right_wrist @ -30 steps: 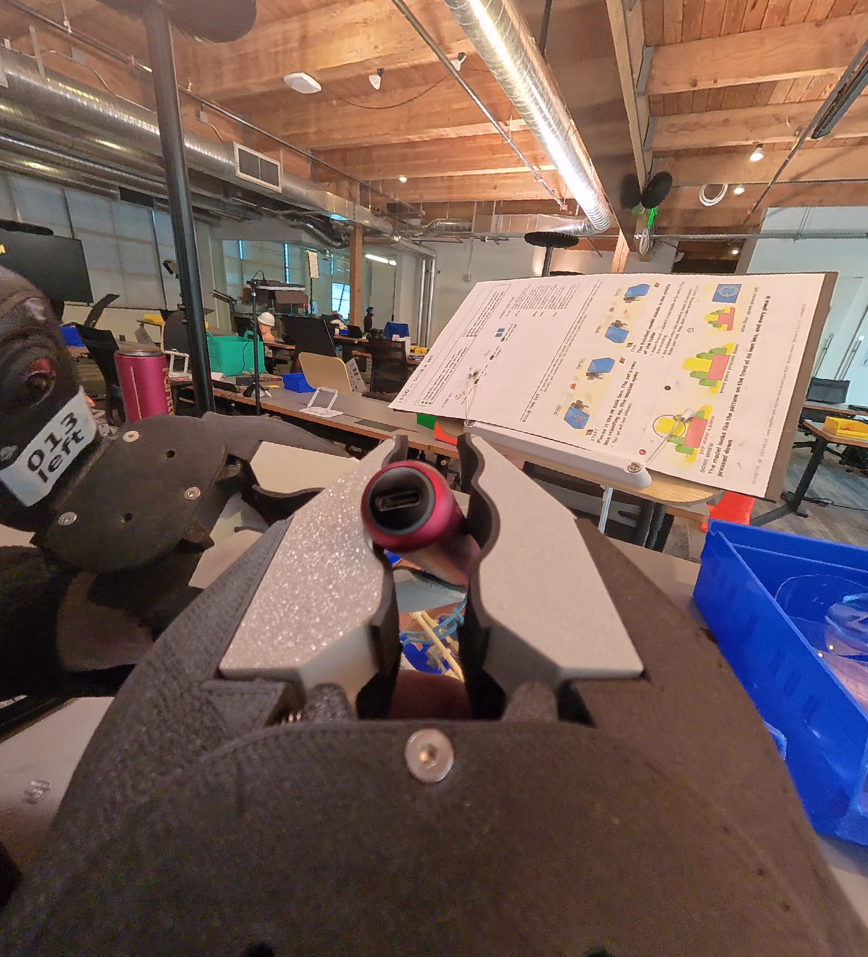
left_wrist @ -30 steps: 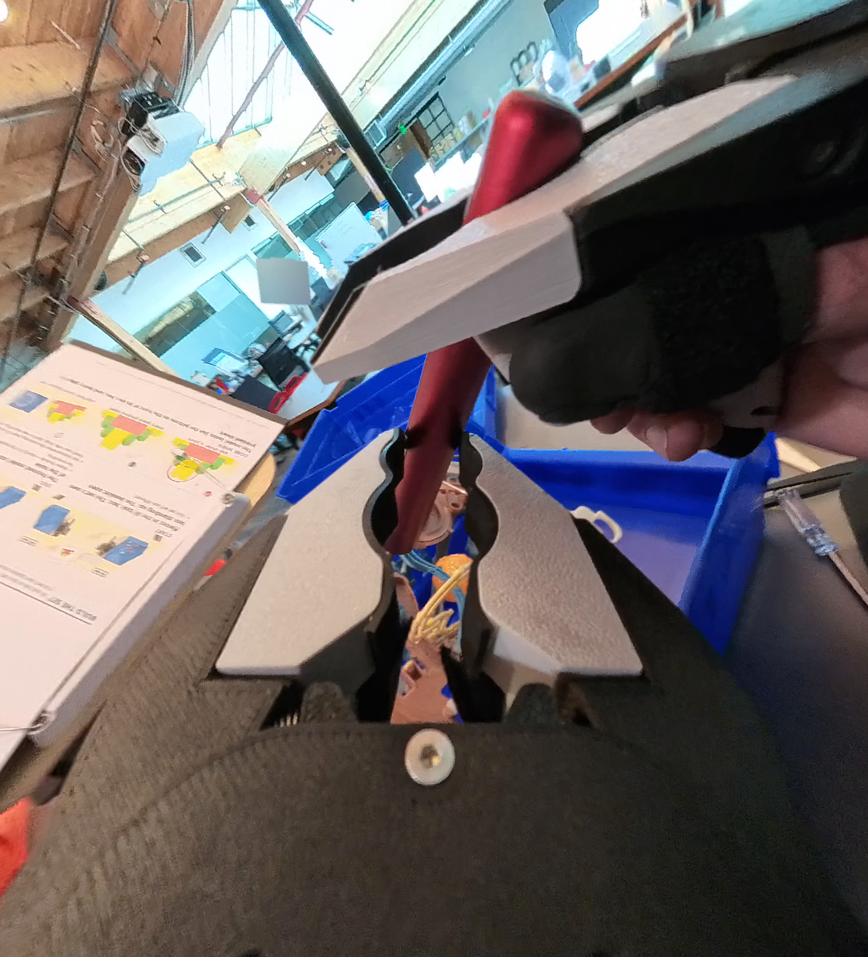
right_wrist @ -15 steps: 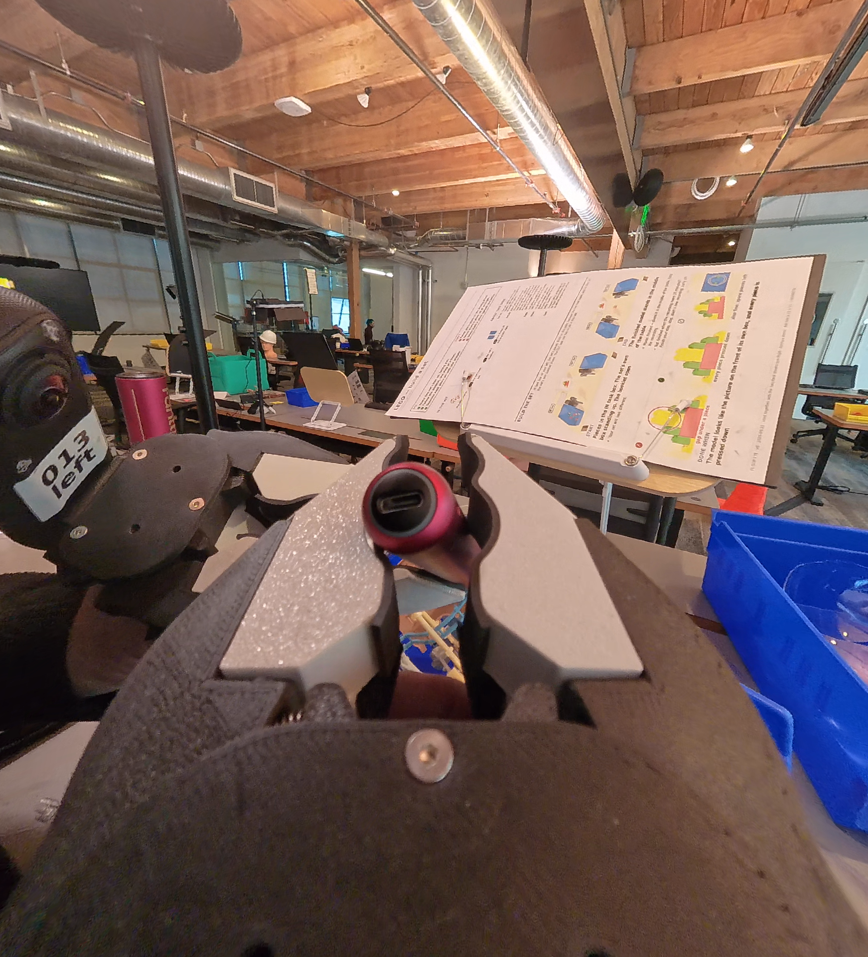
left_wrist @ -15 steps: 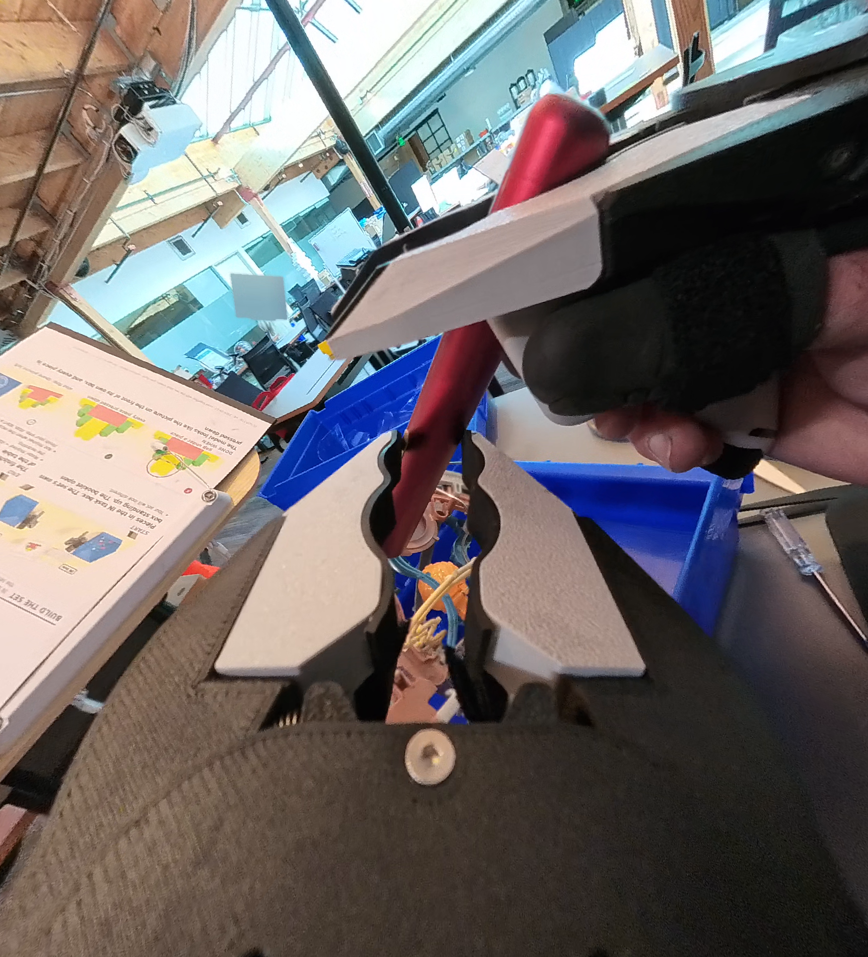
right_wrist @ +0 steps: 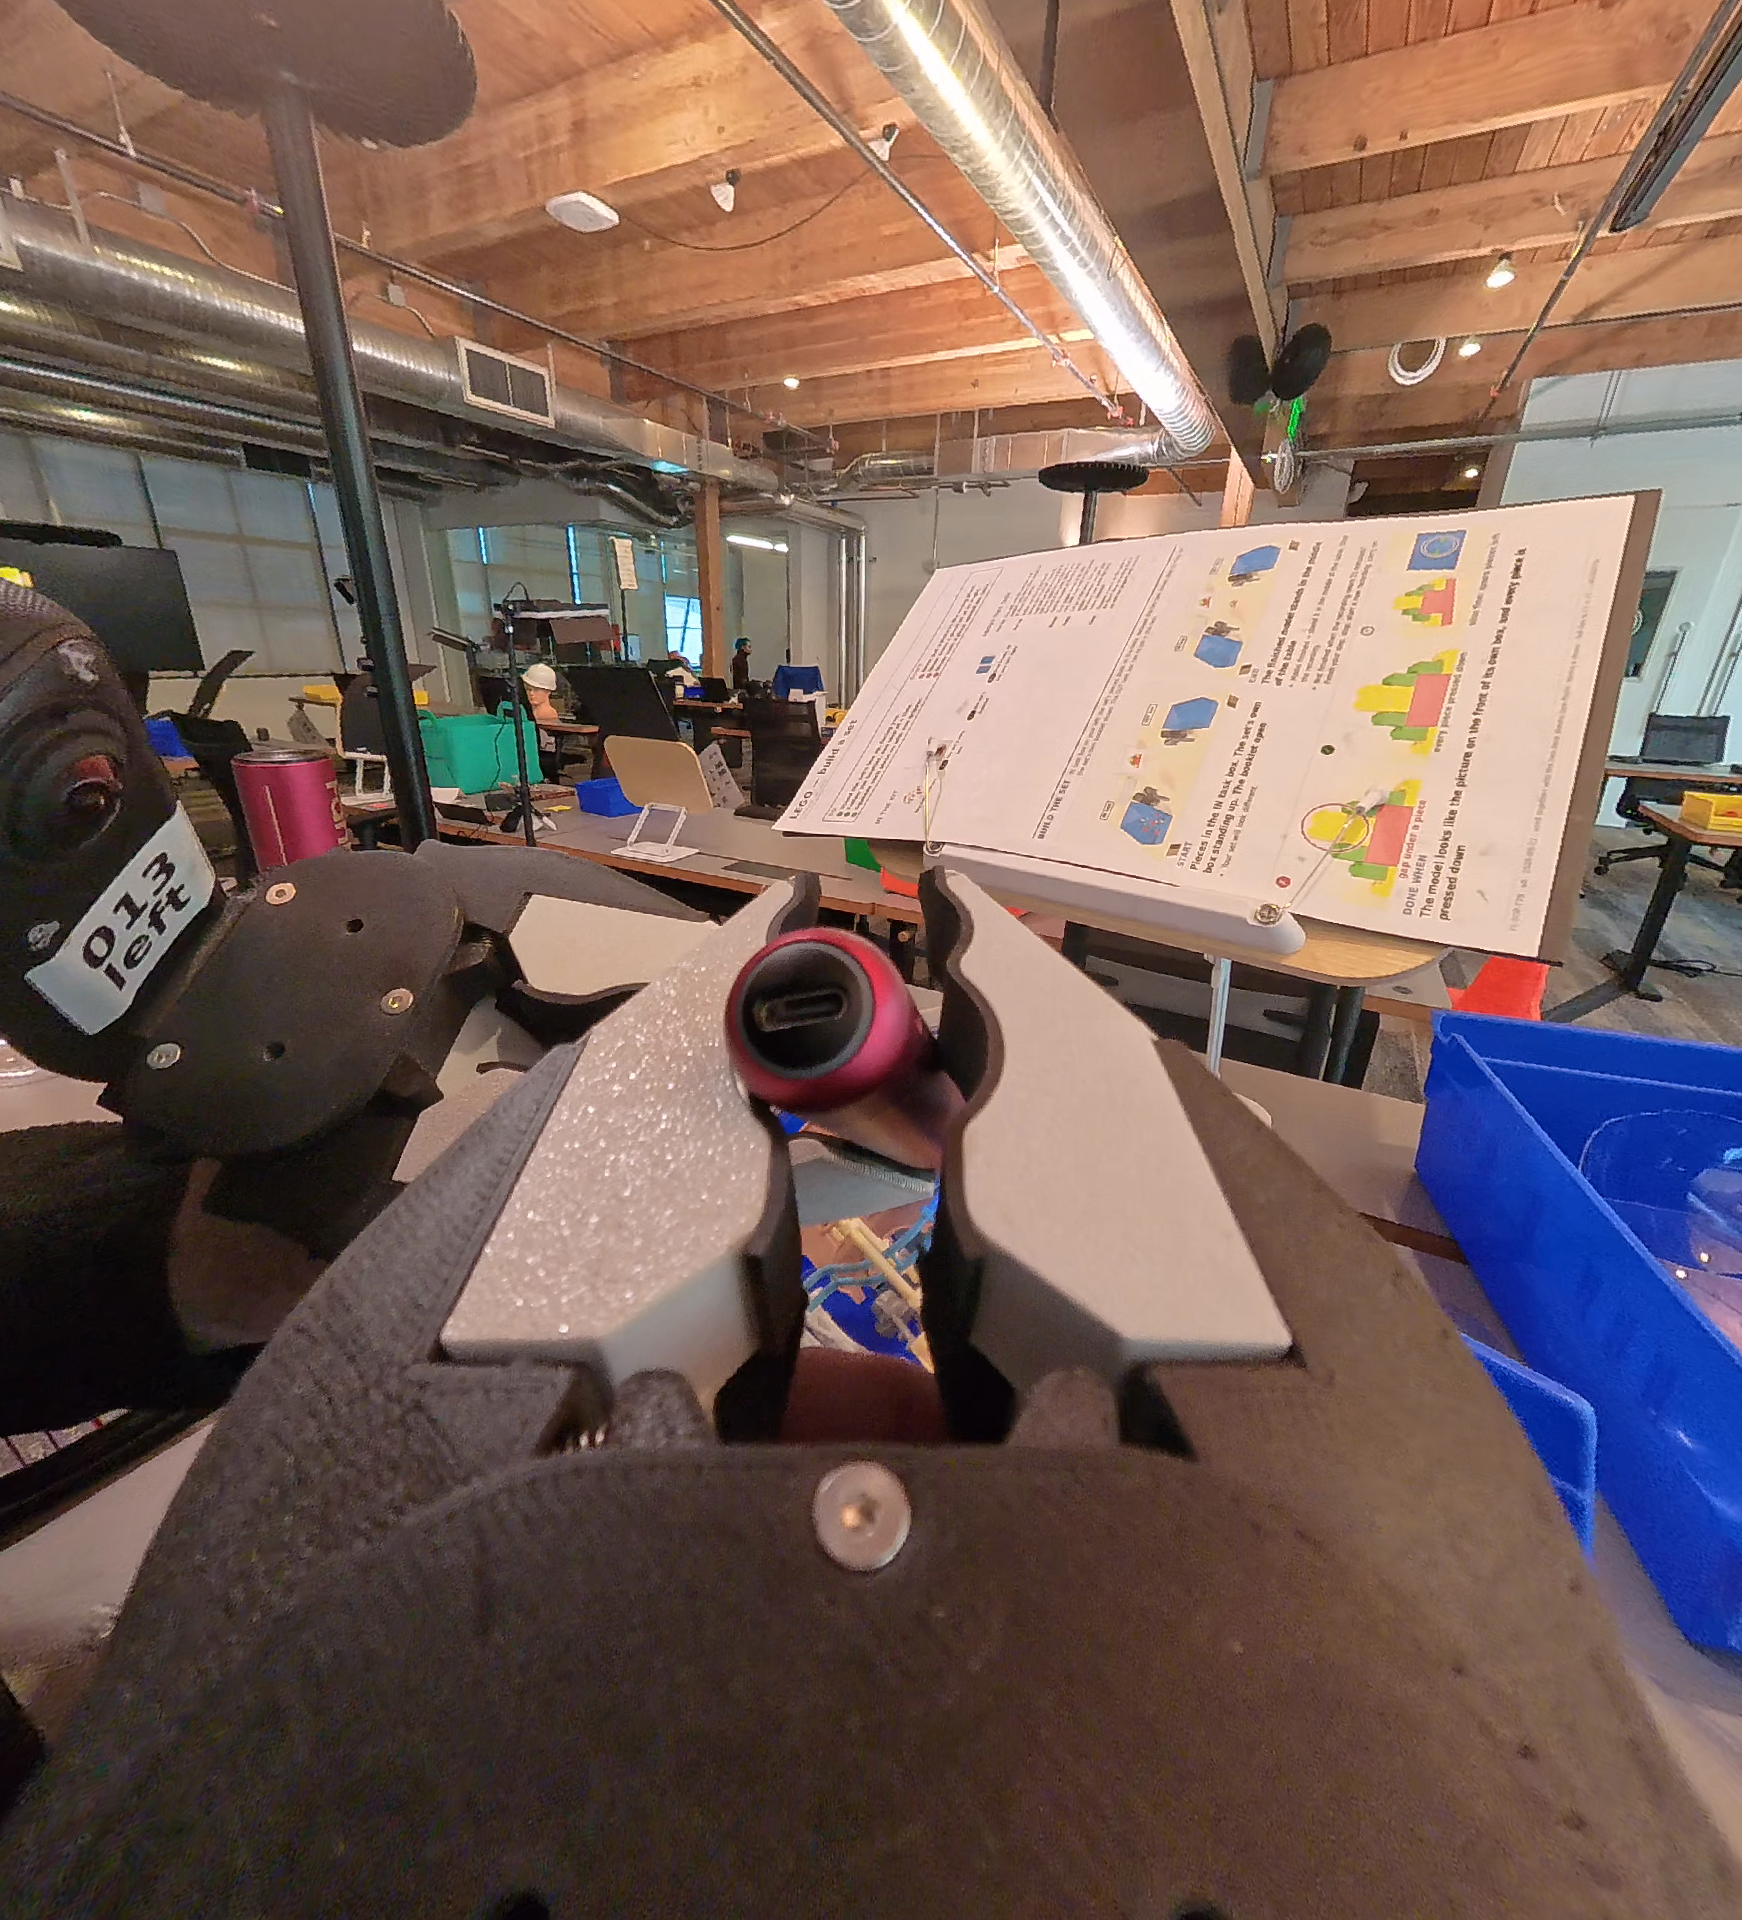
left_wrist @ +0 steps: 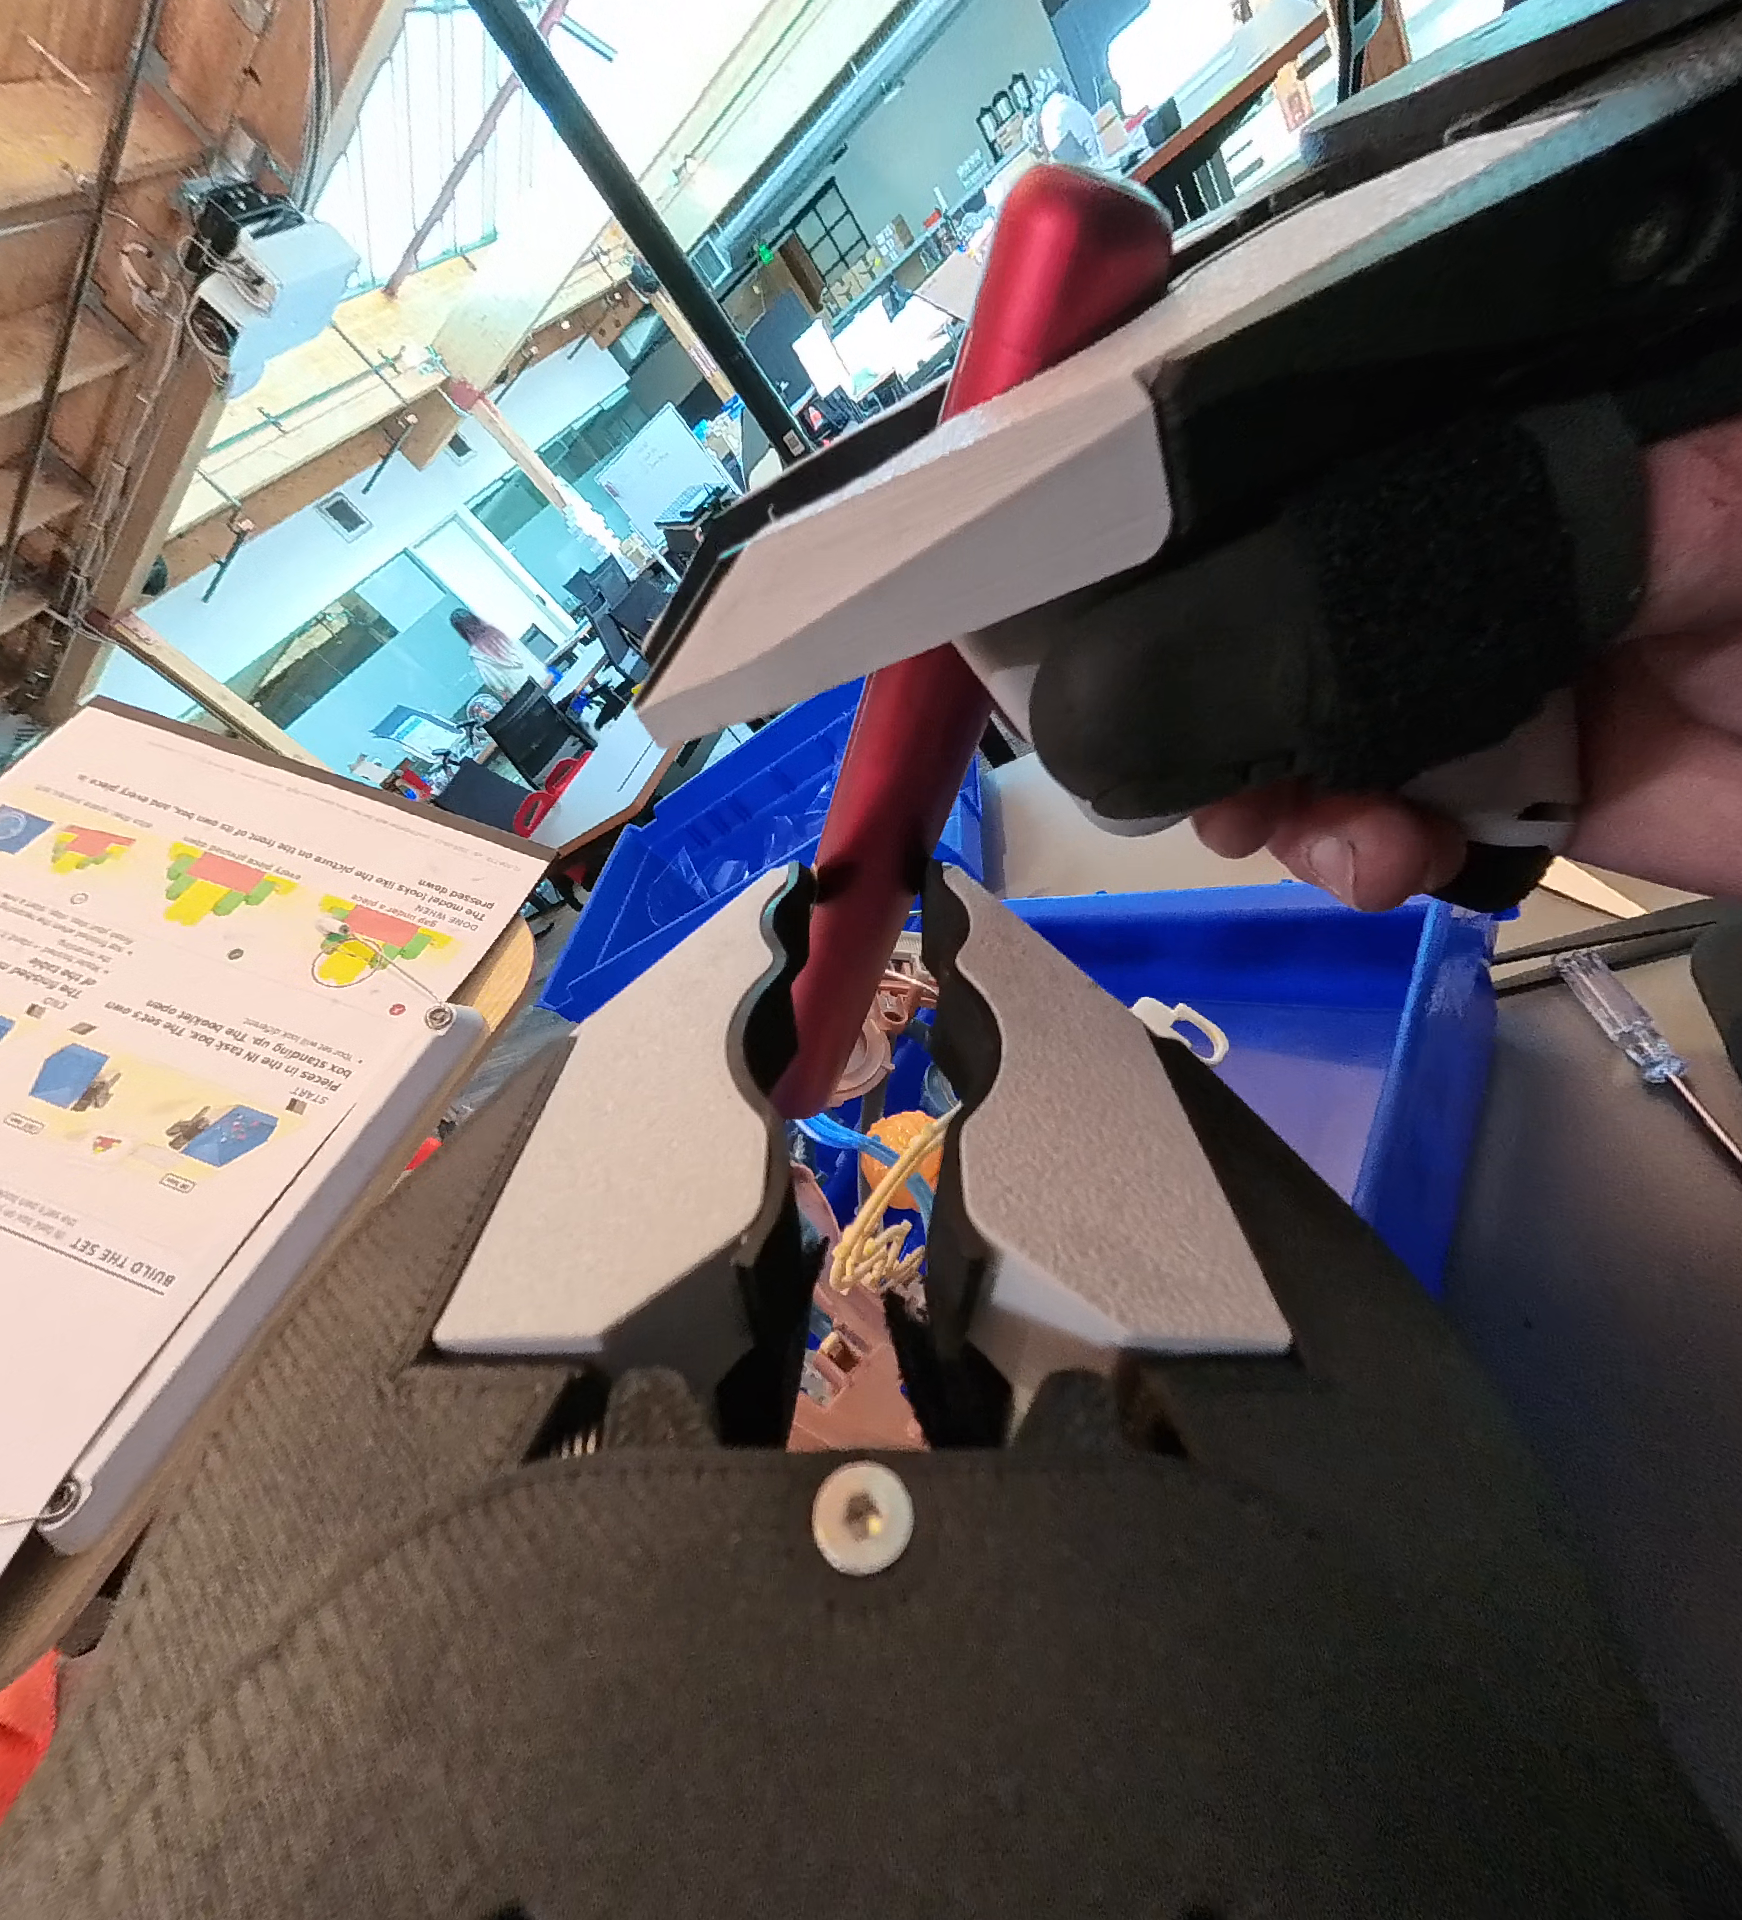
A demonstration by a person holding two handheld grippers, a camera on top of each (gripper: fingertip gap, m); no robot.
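A red metal pen-shaped tool (left_wrist: 888,821) with a socket in its end (right_wrist: 813,1013) is held by both grippers, above a blue bin (left_wrist: 1293,997). My left gripper (left_wrist: 862,914) is shut on its lower part. My right gripper (right_wrist: 867,904) is shut on its upper part, just below the socket end. The right gripper's white fingers (left_wrist: 929,561) and the hand holding it cross the top right of the left wrist view. The left gripper's body and camera (right_wrist: 254,987) show at left in the right wrist view. Small orange, yellow and blue parts (left_wrist: 893,1143) lie in the bin below.
An instruction sheet on a tilted board (left_wrist: 171,1039) (right_wrist: 1262,717) stands beside the bins. A second blue bin (right_wrist: 1615,1288) with clear plastic in it is at right. A clear-handled screwdriver (left_wrist: 1667,1081) lies on the grey table. A red can (right_wrist: 287,805) stands far left. The tips of one gripper are about 5 centimeters away from the tips of the other.
Both grippers keep their hold on the red tool. Both have shifted slightly, with the board and bins sliding a little in each view.
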